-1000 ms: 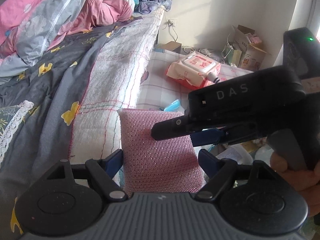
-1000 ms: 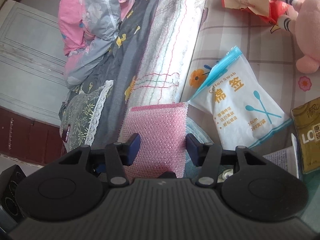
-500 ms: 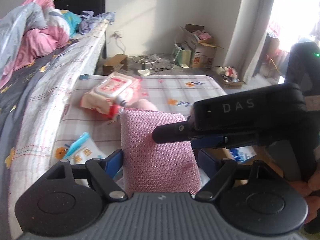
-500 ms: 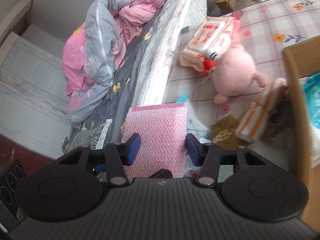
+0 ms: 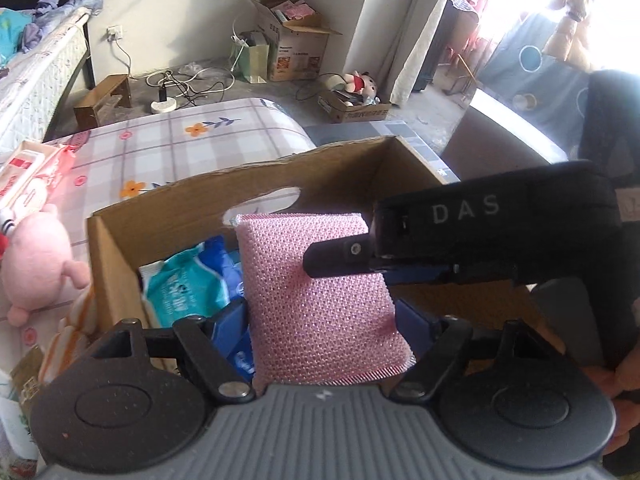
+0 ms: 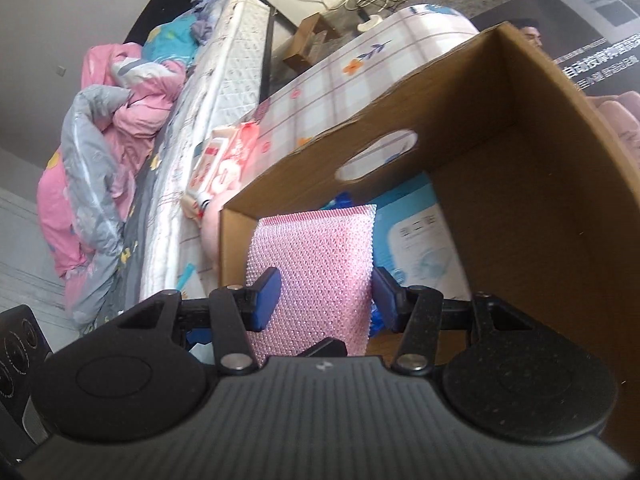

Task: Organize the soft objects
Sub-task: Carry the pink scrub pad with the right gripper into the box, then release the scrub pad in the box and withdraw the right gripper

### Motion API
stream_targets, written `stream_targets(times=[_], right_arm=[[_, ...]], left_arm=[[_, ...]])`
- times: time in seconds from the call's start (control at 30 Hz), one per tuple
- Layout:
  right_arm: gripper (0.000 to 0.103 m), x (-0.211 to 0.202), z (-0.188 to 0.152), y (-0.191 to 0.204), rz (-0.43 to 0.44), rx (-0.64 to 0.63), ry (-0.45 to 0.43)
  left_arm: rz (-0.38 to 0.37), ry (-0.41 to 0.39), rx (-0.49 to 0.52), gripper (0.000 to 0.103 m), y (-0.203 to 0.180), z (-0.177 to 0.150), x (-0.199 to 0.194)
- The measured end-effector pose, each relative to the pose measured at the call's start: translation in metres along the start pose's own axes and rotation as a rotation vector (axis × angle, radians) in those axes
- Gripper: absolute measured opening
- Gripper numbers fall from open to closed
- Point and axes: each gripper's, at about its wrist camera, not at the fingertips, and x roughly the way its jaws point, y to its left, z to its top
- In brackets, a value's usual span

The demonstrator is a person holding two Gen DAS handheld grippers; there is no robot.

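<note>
A pink mesh sponge (image 5: 320, 300) is held by both grippers at once above the open cardboard box (image 5: 192, 208). My left gripper (image 5: 320, 316) is shut on its lower part. My right gripper (image 6: 324, 292) is also shut on the sponge (image 6: 316, 264); its body shows in the left wrist view (image 5: 480, 232) coming in from the right. The box (image 6: 520, 208) holds blue and white soft packs (image 5: 188, 284), also seen in the right wrist view (image 6: 416, 240).
A pink plush toy (image 5: 36, 264) and a red-and-white wipes pack (image 5: 28, 176) lie on the checked floral cloth (image 5: 192, 148) left of the box. A bed with pink and grey bedding (image 6: 100, 152) is further left. Boxes and cables sit by the far wall.
Both grippers have carried the pink sponge from beside the bed, across the cloth, to above the open cardboard box. Both stay shut on it.
</note>
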Motion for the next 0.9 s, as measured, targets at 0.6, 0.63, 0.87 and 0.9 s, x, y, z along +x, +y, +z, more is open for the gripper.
stream_targets(times=[0.6,0.63,0.87,0.9], right_arm=[[0.048,-0.012,0.015,-0.037,-0.092,-0.035,-0.104],[0.048,-0.011,0.013,-0.037,-0.081,-0.024,-0.100],[0.045,0.013,0.004,-0.028,0.065,0.068,0.005],[0.045,0.020,0.002,-0.027,0.082,0.081,0.034]], left_arm=[[0.094,-0.031,-0.009,0.081,0.012,0.002,-0.013],[0.097,-0.044,-0.009,0.081,0.015,0.001,-0.020],[0.123,-0.105,-0.049,0.081,0.044,-0.012,-0.071],[0.125,-0.108,-0.059,0.081,0.050,-0.015,-0.076]])
